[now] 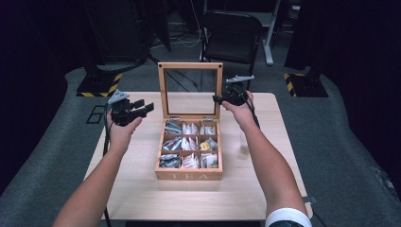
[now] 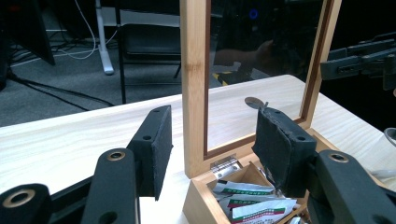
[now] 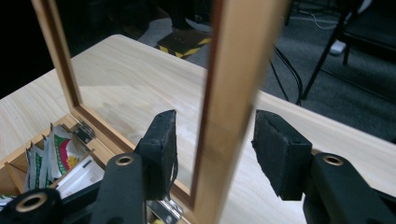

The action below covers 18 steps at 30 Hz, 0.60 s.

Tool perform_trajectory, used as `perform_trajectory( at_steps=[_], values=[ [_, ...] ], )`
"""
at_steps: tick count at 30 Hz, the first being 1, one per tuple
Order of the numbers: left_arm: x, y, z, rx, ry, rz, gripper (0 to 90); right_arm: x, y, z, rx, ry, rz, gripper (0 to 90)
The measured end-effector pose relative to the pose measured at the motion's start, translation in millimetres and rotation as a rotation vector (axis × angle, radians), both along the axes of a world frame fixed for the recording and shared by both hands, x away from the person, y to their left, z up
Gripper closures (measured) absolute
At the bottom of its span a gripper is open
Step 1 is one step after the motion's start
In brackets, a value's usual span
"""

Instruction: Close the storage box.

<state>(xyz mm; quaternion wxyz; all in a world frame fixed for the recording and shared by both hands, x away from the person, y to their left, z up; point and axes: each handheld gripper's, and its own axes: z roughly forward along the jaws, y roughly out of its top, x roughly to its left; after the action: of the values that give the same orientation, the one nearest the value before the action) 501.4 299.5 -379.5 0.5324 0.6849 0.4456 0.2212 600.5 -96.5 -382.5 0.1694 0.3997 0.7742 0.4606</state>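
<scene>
The right claw [image 1: 218, 99] stands spread astride the right side rail of the upright glass-paned wooden lid [image 1: 190, 90]; its pads [image 3: 161, 149] are clear of the rail, which passes between them. The left claw [image 1: 147, 108] is spread and empty, hovering left of the lid. The lid rises from the rear edge of the open light-wood tea box [image 1: 189, 175], whose compartments hold tea sachets [image 1: 190, 144]. The box sits mid-tabletop [image 1: 142, 189].
</scene>
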Motion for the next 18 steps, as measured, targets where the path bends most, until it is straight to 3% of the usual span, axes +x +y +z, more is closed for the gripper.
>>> perform_trajectory(
  at_steps=[3, 6, 9, 13, 18],
  values=[
    [-0.9, 1.7, 0.0, 0.003, 0.001, -0.001, 46.4, 0.6, 5.8, 1.2, 0.0, 0.006, -0.002, 44.5],
    [-1.3, 2.7, 0.1, 0.004, -0.003, 0.001, 46.4, -0.4, 5.8, 4.1, -0.015, 0.01, -0.015, 50.9],
    [-1.9, 3.8, 1.0, 0.004, -0.002, 0.004, 46.4, -2.7, 1.2, 6.9, 0.005, 0.031, -0.016, 57.7],
    [-1.7, 3.9, 2.7, 0.005, -0.006, 0.006, 46.4, -8.8, -2.3, 8.5, 0.002, 0.018, -0.013, 65.6],
    [-1.2, 0.0, 4.6, 0.009, -0.011, -0.002, 46.5, -16.5, -3.4, 10.1, -0.002, 0.009, 0.0, 65.7]
  ],
)
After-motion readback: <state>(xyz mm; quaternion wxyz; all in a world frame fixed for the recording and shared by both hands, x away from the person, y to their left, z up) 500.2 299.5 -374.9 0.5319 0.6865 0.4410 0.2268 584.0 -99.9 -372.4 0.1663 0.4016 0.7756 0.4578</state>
